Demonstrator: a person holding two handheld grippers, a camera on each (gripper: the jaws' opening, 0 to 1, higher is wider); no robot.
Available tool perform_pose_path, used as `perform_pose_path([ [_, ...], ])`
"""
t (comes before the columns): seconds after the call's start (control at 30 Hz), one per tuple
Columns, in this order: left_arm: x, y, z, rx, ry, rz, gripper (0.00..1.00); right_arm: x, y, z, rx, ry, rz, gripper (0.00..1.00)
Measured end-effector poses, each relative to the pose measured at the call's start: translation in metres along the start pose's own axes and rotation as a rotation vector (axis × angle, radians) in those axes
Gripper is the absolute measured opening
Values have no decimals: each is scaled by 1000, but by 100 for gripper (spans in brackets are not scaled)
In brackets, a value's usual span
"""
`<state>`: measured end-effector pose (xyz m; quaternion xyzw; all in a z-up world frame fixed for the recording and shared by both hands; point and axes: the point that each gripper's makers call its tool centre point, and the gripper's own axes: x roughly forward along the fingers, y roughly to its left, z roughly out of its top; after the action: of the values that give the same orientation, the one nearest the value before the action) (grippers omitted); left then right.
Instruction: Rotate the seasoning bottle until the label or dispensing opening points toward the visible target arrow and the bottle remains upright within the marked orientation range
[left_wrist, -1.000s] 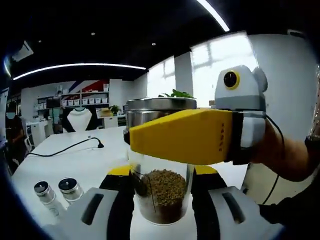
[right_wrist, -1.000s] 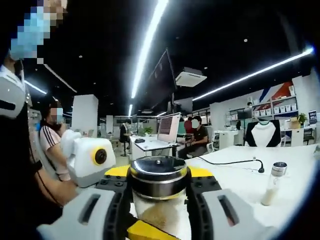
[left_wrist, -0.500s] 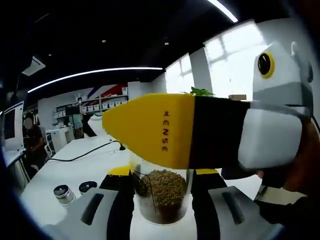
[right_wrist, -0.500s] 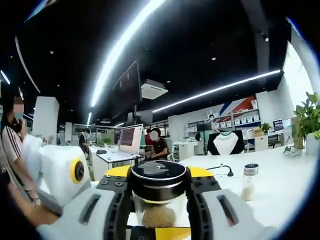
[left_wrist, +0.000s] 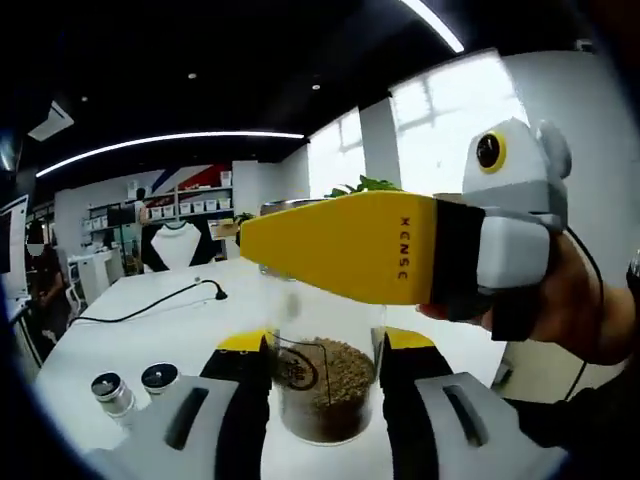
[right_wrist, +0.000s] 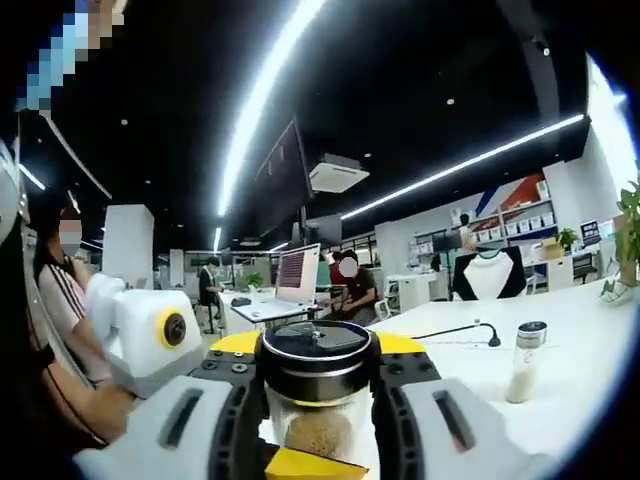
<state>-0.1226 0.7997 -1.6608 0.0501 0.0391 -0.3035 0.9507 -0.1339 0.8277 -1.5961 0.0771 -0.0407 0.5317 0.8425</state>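
Note:
A clear seasoning bottle (left_wrist: 324, 385) holding brown seeds stands upright between the jaws of my left gripper (left_wrist: 325, 345), which is shut on its glass body. My right gripper (left_wrist: 290, 240) reaches in from the right, its yellow jaw lying across the bottle's top and hiding most of the lid. In the right gripper view the steel-and-black lid (right_wrist: 318, 350) sits between the jaws of my right gripper (right_wrist: 318, 345), shut on it. Part of the left gripper (right_wrist: 300, 465) shows below the lid. I see no arrow mark.
The bottle is over a white table (left_wrist: 150, 335). Two small steel-capped shakers (left_wrist: 128, 385) stand at its near left, and a black cable (left_wrist: 150, 305) runs behind them. Another small shaker (right_wrist: 522, 360) stands to the right. People sit at desks (right_wrist: 270, 305) behind.
My right gripper, close across the left gripper view half a second ago, now sits further back and lower. The backgrounds have swung in both views. Both grippers stay shut on the bottle.

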Motion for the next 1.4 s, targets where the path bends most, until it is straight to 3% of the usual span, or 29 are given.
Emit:
perform_pose_path([
  [0.33, 4, -12, 4, -2, -21, -87, 46, -11, 10, 5, 1, -13, 227, 38],
  [0.6, 7, -9, 1, 9, -14, -30, 45, -10, 14, 2, -61, 17, 256, 39],
  [0.67, 8, -8, 0, -1, -10, -10, 45, -8, 13, -1, -53, 24, 229, 39],
  [0.73, 9, -1, -4, 13, 4, 42, 45, -6, 4, -4, -25, 33, 150, 39],
  [0.9, 10, 5, -7, 49, 14, 118, 45, -4, 3, -7, -85, 23, 36, 39],
  [1.03, 12, 9, -7, 78, 22, 170, 45, 0, -6, -8, -80, 42, -117, 40],
  [1.13, 13, 10, -7, 101, 19, 201, 45, 3, -9, -6, -83, -2, -219, 41],
  [1.3, 12, 16, -9, 96, 20, 208, 46, 8, -14, -8, -52, -13, -223, 41],
  [1.4, 10, 20, -12, 102, 16, 199, 46, 12, -13, -12, -44, 9, -170, 40],
])
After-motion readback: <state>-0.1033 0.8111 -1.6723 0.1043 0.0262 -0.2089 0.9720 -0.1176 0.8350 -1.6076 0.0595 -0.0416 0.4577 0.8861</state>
